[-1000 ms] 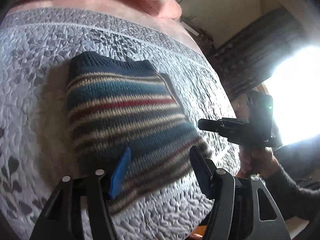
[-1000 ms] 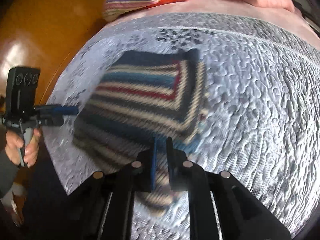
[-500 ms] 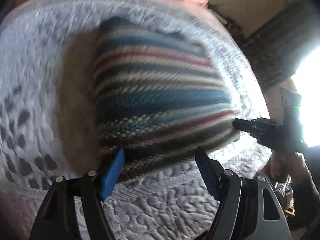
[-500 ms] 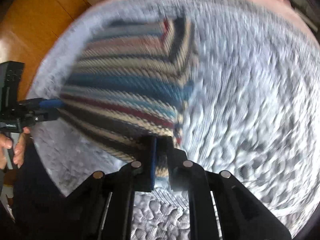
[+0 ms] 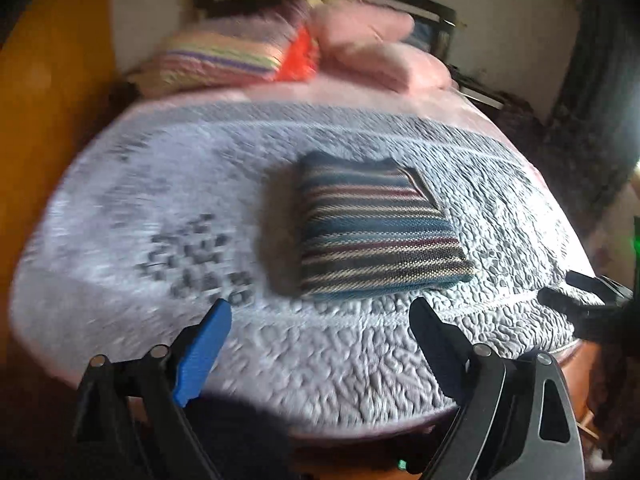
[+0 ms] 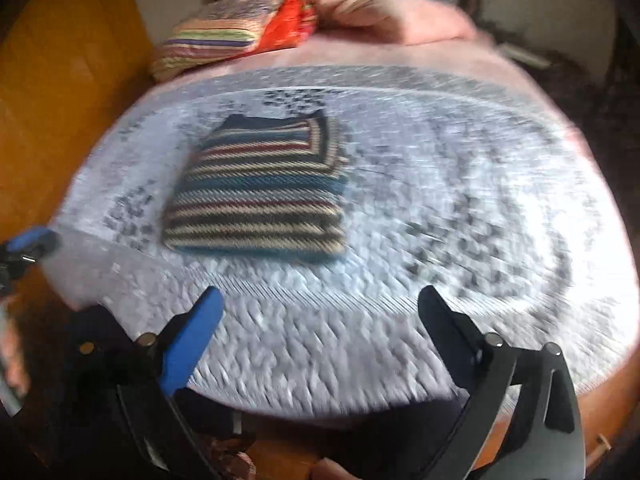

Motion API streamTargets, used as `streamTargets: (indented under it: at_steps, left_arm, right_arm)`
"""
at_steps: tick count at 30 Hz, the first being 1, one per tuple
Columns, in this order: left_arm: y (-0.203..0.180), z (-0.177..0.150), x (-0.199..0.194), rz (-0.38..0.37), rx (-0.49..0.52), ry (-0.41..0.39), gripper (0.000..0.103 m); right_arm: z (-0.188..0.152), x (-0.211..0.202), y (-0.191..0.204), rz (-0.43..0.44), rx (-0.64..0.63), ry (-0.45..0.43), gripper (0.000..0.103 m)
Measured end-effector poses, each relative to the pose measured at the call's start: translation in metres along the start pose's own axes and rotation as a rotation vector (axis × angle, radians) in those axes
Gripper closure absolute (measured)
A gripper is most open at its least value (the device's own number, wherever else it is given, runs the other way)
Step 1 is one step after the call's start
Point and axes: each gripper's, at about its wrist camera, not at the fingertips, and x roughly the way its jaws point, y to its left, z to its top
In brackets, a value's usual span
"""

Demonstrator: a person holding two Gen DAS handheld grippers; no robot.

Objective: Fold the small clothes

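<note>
You see a coarse knitted sweater (image 5: 372, 228) on a puckered, quilted cloth bedspread (image 5: 360, 352) (matt throughout); beside the bed, a glossy wooden panel (image 6: 60, 92).

Ahead of our gripper lies a sweater (image 5: 376, 232) striped navy, teal, cream and dark red, on a pale lavender quilt (image 5: 160, 208); beyond, pink pillows (image 5: 372, 48).

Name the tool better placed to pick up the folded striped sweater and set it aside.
Marginally the right tool: the striped sweater lies nearly straight ahead of it, with its near folded edge facing it. The left tool is open too, but the sweater sits a little off to its right.
</note>
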Motion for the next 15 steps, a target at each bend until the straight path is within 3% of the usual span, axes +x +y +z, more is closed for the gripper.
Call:
streamTargets:
  at_steps: [2, 4, 10, 15]
  left_arm:
    - [-0.003, -0.007, -0.028, -0.017, 0.008, -0.012, 0.012]
    - [-0.013, -0.013, -0.057, 0.04, 0.031, 0.005, 0.012]
    - [-0.028, -0.022, -0.118, 0.003, 0.041, -0.013, 0.012]
    - [-0.037, -0.022, -0.167, 0.077, 0.057, -0.075, 0.012]
  right_arm:
    - [-0.012, -0.031, 0.02, -0.134, -0.04, 0.005, 0.003]
    - [-0.019, -0.052, 0.032, -0.19, -0.06, 0.035, 0.003]
    - [-0.029, -0.132, 0.046, -0.083, -0.04, -0.021, 0.003]
    - [-0.023, -0.201, 0.059, -0.086, -0.032, -0.149, 0.003]
